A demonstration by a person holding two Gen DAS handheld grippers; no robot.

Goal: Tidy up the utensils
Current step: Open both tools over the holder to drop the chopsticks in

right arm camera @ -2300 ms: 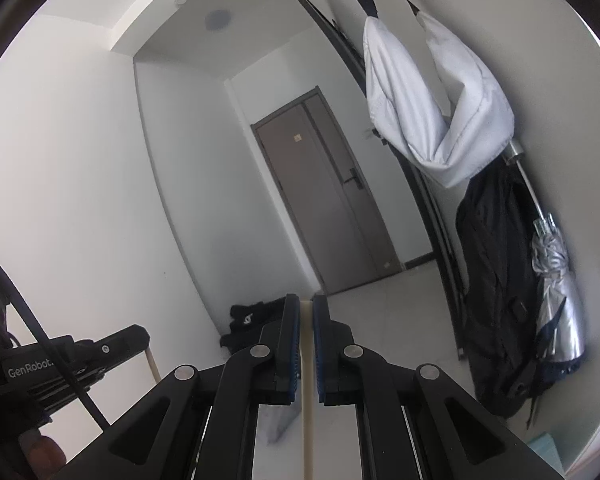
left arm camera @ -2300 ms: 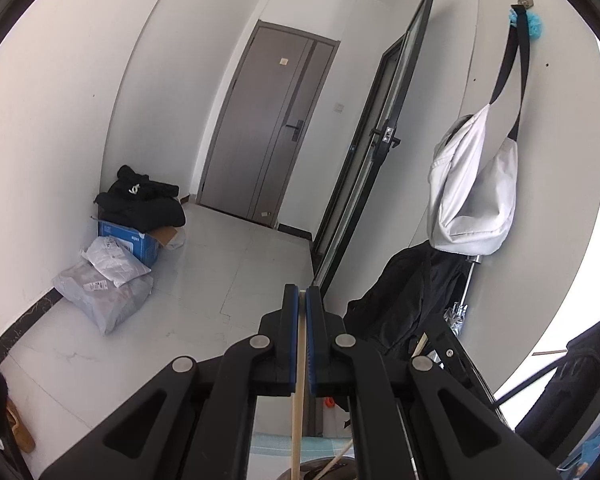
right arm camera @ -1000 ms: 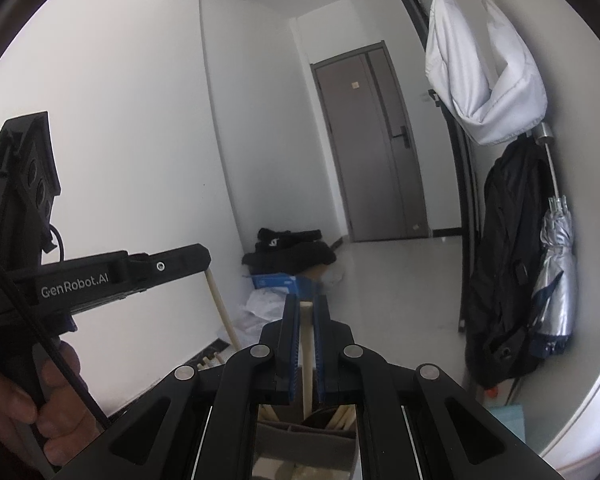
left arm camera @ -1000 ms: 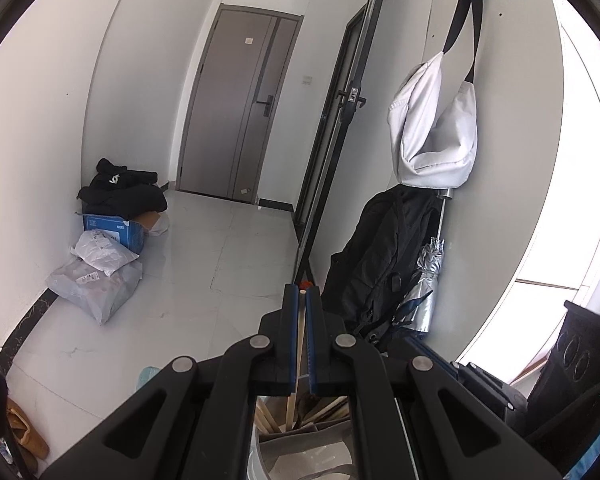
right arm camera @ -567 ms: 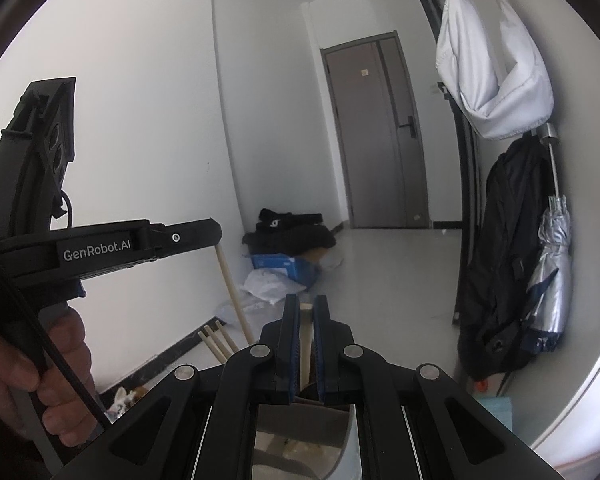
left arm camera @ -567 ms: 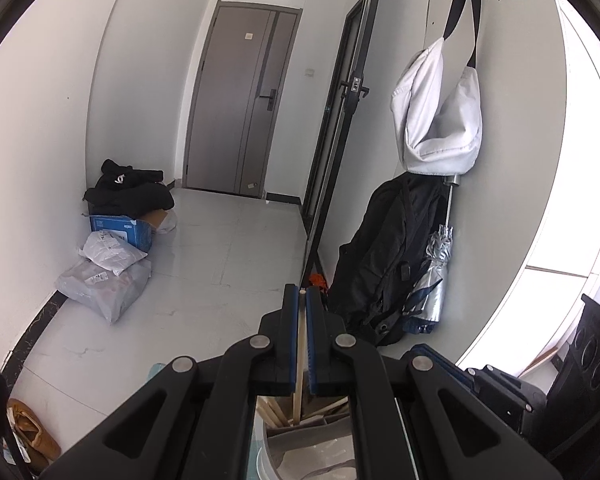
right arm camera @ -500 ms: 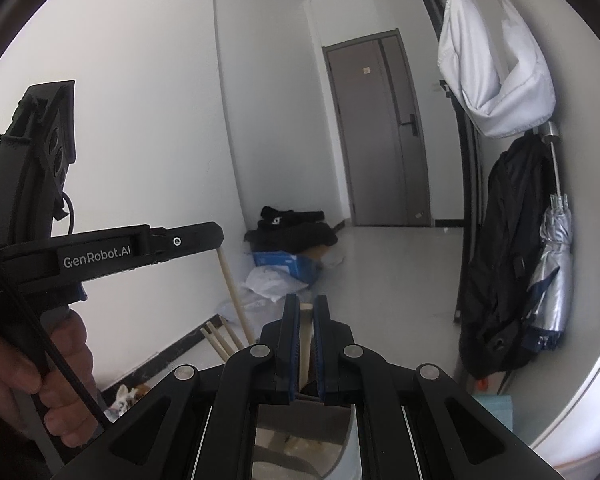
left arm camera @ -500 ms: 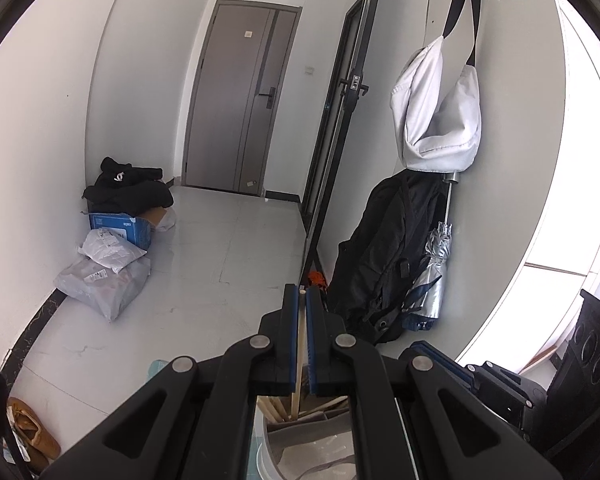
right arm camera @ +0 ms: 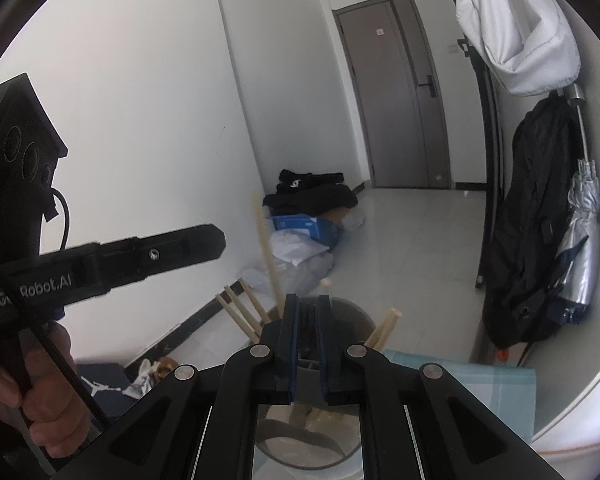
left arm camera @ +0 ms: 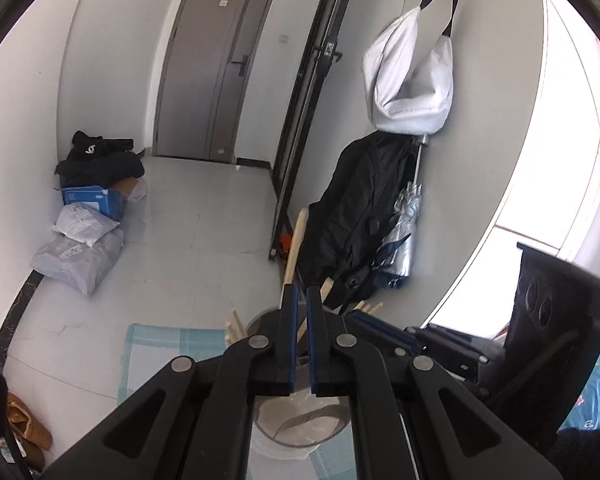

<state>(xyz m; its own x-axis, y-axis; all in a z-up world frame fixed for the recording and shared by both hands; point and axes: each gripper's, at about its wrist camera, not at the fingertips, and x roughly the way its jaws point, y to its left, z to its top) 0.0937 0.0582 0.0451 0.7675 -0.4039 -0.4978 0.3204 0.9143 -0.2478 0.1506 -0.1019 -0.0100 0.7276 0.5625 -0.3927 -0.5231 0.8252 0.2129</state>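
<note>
A grey utensil holder (right arm camera: 352, 320) stands below both grippers with several wooden chopsticks (right arm camera: 240, 312) leaning in it; it also shows in the left wrist view (left arm camera: 300, 424). My left gripper (left arm camera: 299, 300) is slightly open and empty; a loose chopstick (left arm camera: 294, 246) stands just beyond its left finger. In the right wrist view the left gripper (right arm camera: 216, 240) sits at left. My right gripper (right arm camera: 307, 304) is slightly open and empty over the holder. A chopstick (right arm camera: 266, 248) leans up beside it.
The holder sits on a light blue checked cloth (left arm camera: 160, 344) on a white table (right arm camera: 572, 436). Beyond are a hallway floor, a grey door (left arm camera: 216, 64), parcels (left arm camera: 80, 248), a black backpack (left arm camera: 356, 216), a folded umbrella (right arm camera: 580, 248) and a white bag (left arm camera: 412, 84).
Both grippers have opened a little and let go of their chopsticks, which now stand loose in the holder. Both cameras have tilted down toward the holder.
</note>
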